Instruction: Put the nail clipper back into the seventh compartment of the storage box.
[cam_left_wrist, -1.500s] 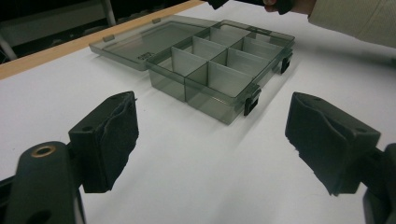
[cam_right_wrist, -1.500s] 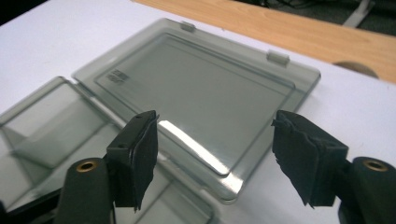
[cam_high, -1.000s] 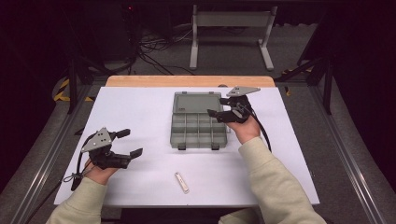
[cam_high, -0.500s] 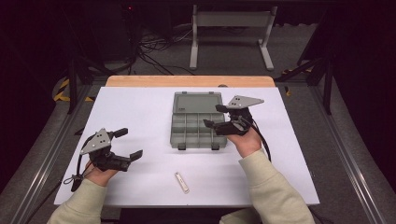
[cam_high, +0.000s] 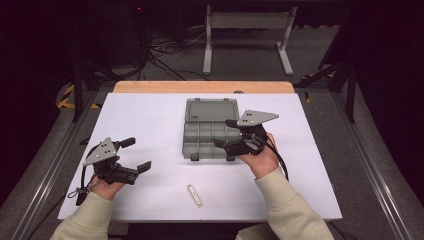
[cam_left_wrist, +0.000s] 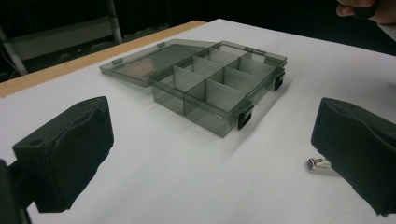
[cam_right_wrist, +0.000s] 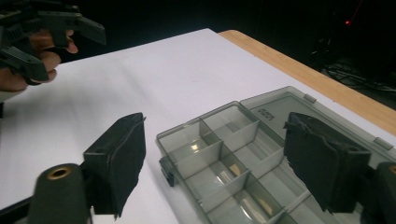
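Two tools, left and right, both gape empty; one open box, one small, perhaps metal clip

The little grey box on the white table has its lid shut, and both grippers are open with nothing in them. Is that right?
Not quite. The box has its lid open, folded back flat on the table; the high view shows the bare compartments. The rest holds: the left gripper and the right gripper both stand open with nothing between their jaws.
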